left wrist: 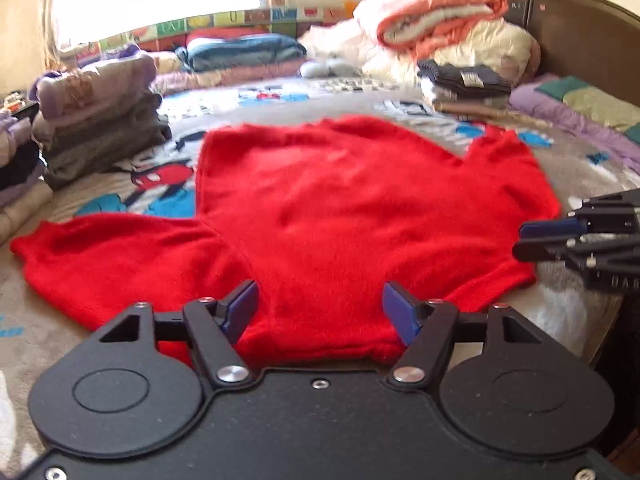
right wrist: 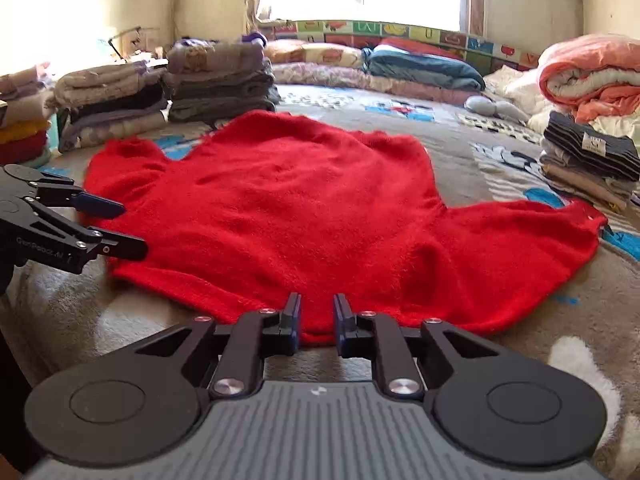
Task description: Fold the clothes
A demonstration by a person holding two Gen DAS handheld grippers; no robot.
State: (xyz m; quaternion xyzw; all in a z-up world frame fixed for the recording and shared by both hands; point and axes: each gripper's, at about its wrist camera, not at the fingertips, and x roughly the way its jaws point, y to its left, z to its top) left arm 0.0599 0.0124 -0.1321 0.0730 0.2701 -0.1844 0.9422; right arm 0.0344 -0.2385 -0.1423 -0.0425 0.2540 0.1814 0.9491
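A red sweater point(left wrist: 360, 216) is spread flat on the bed point(left wrist: 568, 176), which is covered by a cartoon-print blanket, with the near edge of the garment lying just in front of both cameras. In the left wrist view, the left gripper point(left wrist: 320, 312) is seen with its jaws wide apart over the near edge of the sweater, cloth showing between the blue pads but nothing being clamped. One sleeve point(left wrist: 112, 256) is shown stretched out to the left in this view, and the right gripper point(left wrist: 528, 240) is seen from the side at the right edge, its fingers close together beside the sweater's edge; whether cloth is caught there cannot be told from this angle. In the right wrist view, the right gripper point(right wrist: 316, 320) is shown from behind with only a narrow gap between its jaws, set at the sweater's near hem — no fold of cloth is seen lifted between them. Here the other sleeve point(right wrist: 520, 240) is seen reaching to the right, and the left gripper point(right wrist: 120, 224) enters from the left with its fingers spread over the garment's edge. A taller run of folded clothes point(right wrist: 120, 100) along the left is revealed only by the right wrist view, while a dark headboard point(left wrist: 580, 36) is shown only by the left. A rolled pink blanket point(left wrist: 432, 12) on a white quilt and a small pile of folded dark clothes point(left wrist: 464, 80) are visible in both views.
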